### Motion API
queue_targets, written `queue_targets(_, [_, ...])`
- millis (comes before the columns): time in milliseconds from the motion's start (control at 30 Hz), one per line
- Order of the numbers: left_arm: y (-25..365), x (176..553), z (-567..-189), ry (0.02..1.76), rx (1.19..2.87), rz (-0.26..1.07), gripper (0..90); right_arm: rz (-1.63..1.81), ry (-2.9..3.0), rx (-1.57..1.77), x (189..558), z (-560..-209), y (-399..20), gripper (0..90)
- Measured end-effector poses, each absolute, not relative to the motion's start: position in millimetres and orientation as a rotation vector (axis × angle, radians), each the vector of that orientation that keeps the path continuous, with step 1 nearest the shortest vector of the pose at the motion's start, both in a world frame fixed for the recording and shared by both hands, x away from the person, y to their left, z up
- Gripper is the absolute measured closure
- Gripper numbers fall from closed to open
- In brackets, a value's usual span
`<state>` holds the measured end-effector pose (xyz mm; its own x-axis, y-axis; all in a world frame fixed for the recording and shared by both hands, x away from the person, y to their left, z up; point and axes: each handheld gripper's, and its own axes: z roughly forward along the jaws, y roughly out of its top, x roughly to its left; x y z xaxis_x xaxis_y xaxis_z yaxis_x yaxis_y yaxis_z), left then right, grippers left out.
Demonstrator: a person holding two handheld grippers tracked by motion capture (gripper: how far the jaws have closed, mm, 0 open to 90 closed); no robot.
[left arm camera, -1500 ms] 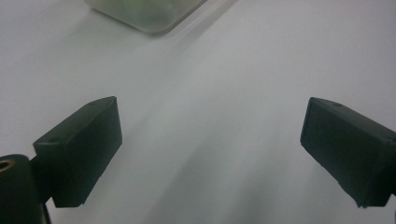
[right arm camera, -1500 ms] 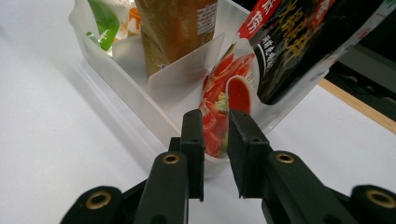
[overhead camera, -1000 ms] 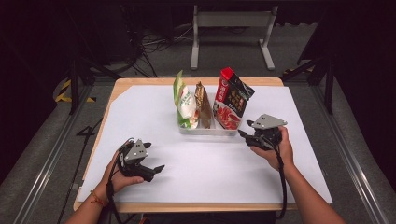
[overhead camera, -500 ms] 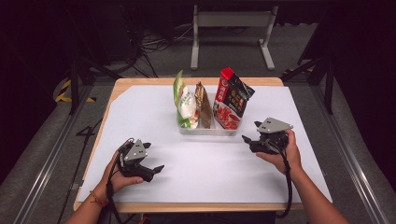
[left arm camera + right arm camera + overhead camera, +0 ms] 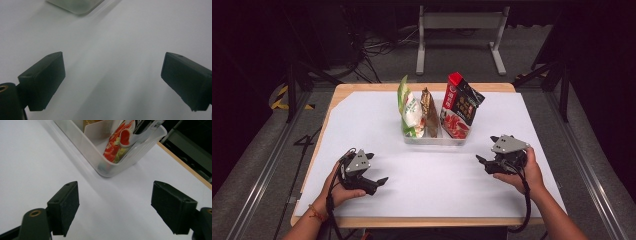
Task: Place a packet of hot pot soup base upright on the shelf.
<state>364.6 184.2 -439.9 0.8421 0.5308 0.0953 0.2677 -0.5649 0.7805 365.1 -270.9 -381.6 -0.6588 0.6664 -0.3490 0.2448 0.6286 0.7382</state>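
A clear plastic bin (image 5: 432, 139) stands at the table's middle and holds three upright snack bags: a green-and-white one (image 5: 410, 109), a brown one (image 5: 430, 112) and a red-and-black one (image 5: 459, 107). My right gripper (image 5: 483, 164) rests to the right of the bin, pointing left. Its jaws have just been opening and stand open with nothing between them (image 5: 115, 193). Ahead of it are the bin's corner (image 5: 110, 171) and the red bag (image 5: 116, 150). My left gripper (image 5: 377, 170) sits near the front left, open (image 5: 112, 67) over the bare white sheet.
A white sheet (image 5: 437, 185) covers most of the wooden table (image 5: 337, 95). The bin's corner (image 5: 75, 6) shows at the top of the left gripper view. A metal stand (image 5: 457, 30) and cables lie on the floor beyond the table.
My right gripper has drawn away from the bin, to the right and a little toward the front edge, and its jaws have spread wider. The left gripper has stayed put.
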Motion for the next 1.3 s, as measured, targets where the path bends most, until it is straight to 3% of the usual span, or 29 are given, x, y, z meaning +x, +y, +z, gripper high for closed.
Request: queue_targets(1300, [179, 360, -440, 0.542, 2.203, 0.438, 6.7, 1.040, 2.047, 0.888, 321, -414, -331, 12.8])
